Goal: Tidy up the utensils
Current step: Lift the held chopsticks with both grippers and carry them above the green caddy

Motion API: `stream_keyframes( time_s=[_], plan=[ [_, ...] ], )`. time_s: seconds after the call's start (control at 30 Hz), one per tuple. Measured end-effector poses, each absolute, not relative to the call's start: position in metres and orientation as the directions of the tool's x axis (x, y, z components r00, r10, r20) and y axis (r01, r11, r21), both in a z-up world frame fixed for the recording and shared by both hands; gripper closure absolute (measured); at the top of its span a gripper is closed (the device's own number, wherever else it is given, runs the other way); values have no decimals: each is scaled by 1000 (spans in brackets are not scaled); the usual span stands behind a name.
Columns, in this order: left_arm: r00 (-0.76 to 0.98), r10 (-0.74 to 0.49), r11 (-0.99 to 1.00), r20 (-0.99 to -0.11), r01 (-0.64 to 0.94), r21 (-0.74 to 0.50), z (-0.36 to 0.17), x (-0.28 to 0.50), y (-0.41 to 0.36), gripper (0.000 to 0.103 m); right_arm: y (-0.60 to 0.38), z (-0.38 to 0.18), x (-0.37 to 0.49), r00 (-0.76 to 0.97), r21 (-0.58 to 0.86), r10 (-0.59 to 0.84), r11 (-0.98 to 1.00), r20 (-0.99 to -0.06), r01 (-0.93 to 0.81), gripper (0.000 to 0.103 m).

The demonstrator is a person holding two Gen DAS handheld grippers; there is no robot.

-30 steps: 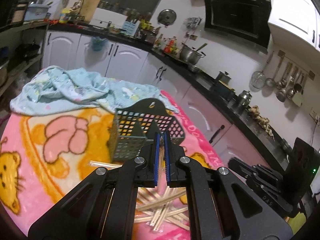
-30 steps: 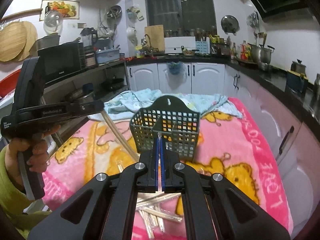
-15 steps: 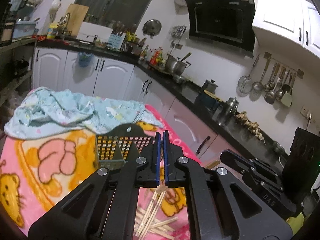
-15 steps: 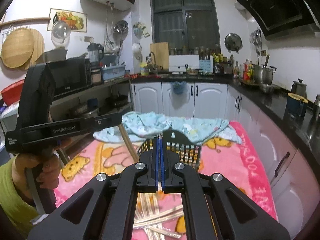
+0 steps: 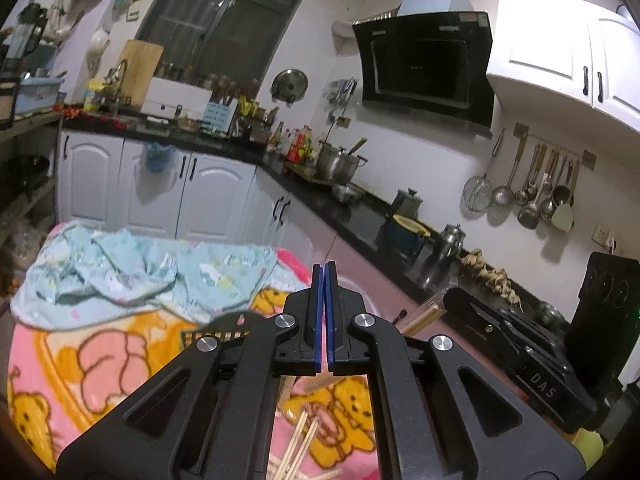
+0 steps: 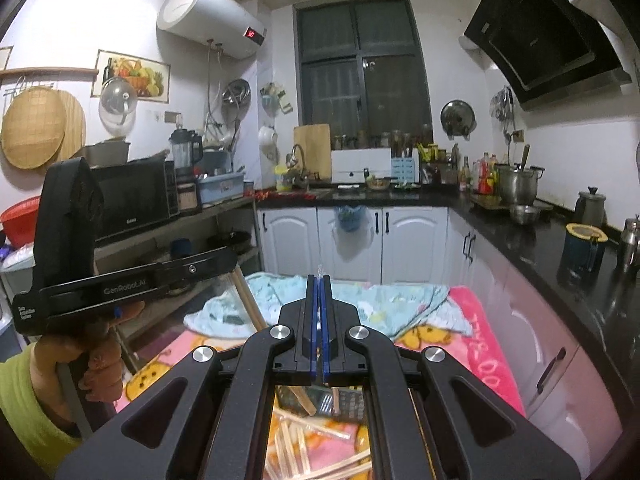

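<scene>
Left gripper [image 5: 324, 316] and right gripper [image 6: 319, 328] pinched together, each seemingly on a thin wooden chopstick; green mesh plastic basket [image 5: 216, 330] below on pink cartoon blanket [image 5: 60, 360]. Lower tips-first into the basket; keep clear of the loose pile [image 6: 304, 440].

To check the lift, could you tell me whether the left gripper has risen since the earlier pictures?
Yes. The left gripper has gone up: its tips covered the utensil basket before and now stand above it, against the light blue cloth.
</scene>
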State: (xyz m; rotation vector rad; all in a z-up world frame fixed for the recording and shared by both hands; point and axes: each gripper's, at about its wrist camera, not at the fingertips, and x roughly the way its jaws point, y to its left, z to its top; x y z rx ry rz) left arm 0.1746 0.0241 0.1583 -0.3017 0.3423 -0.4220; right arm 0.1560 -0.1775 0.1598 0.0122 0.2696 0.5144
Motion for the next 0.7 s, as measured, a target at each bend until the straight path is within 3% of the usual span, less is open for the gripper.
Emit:
stream_keyframes(
  time_s=[0.3, 0.7],
  plan=[
    [881, -414, 884, -229, 330, -330, 179, 200, 18, 103, -183, 182, 188, 849, 107, 472, 881, -238, -460, 101],
    [897, -363, 906, -253, 276, -322, 160, 237, 19, 103, -172, 176, 227, 850, 124, 464, 886, -249, -447, 101]
  ],
)
